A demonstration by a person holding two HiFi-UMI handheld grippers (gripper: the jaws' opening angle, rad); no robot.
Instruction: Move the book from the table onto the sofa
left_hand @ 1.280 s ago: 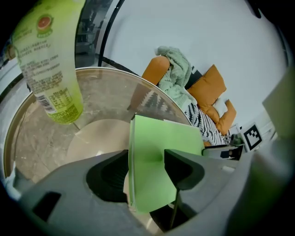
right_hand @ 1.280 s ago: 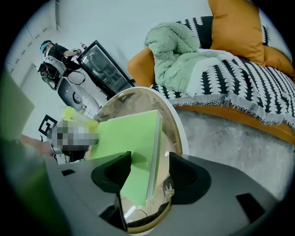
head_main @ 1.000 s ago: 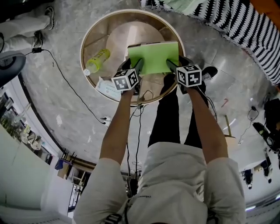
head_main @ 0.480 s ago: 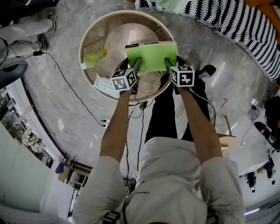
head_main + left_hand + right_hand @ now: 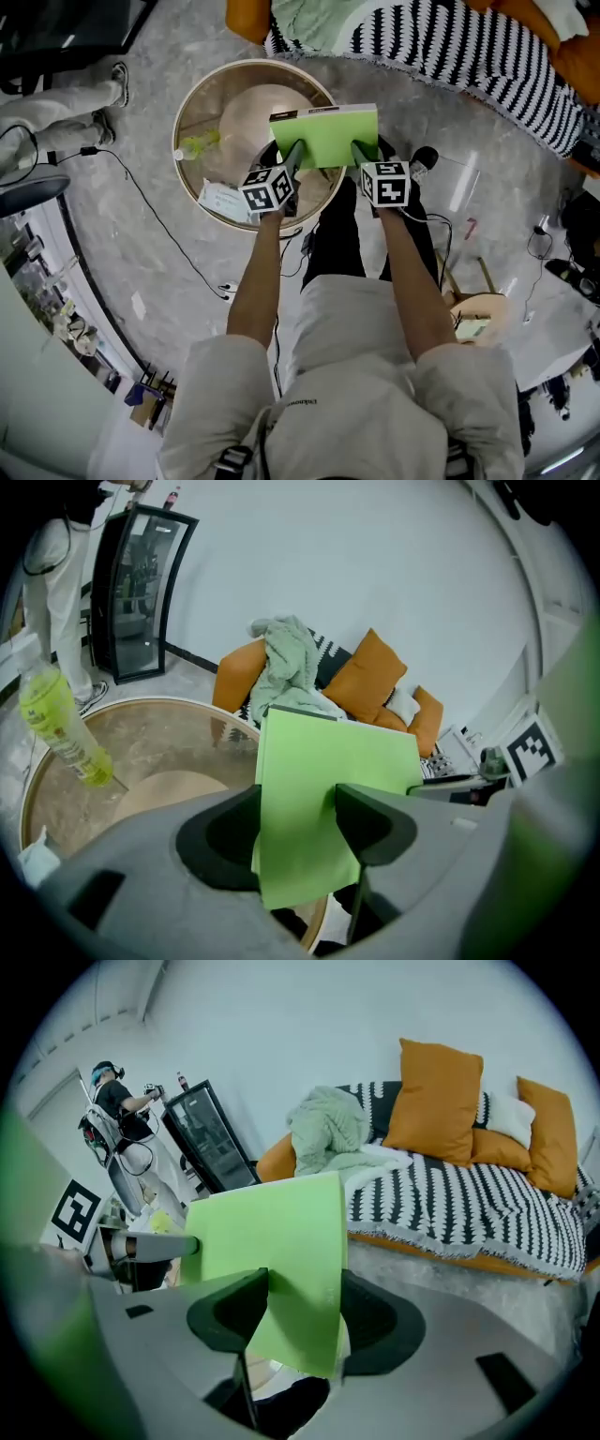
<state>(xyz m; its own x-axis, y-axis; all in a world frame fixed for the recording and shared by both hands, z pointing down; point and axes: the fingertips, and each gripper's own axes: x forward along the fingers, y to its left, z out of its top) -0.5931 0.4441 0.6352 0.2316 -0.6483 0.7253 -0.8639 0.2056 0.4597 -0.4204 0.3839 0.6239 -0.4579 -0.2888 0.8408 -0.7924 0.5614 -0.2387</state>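
Matt green paper cover on the book (image 5: pixel 325 136); table (image 5: pixel 202 98) top glossy glass, wood-rimmed; sofa (image 5: pixel 469 47) in striped woven cloth; polished stone floor (image 5: pixel 141 234).

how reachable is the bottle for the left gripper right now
Probably not yet: the left gripper is shut on the book, shared with the right gripper. Nothing blocks the bottle, but it must release first.

No legible text; faint print on book (image 5: pixel 281 1232) spine unreadable.
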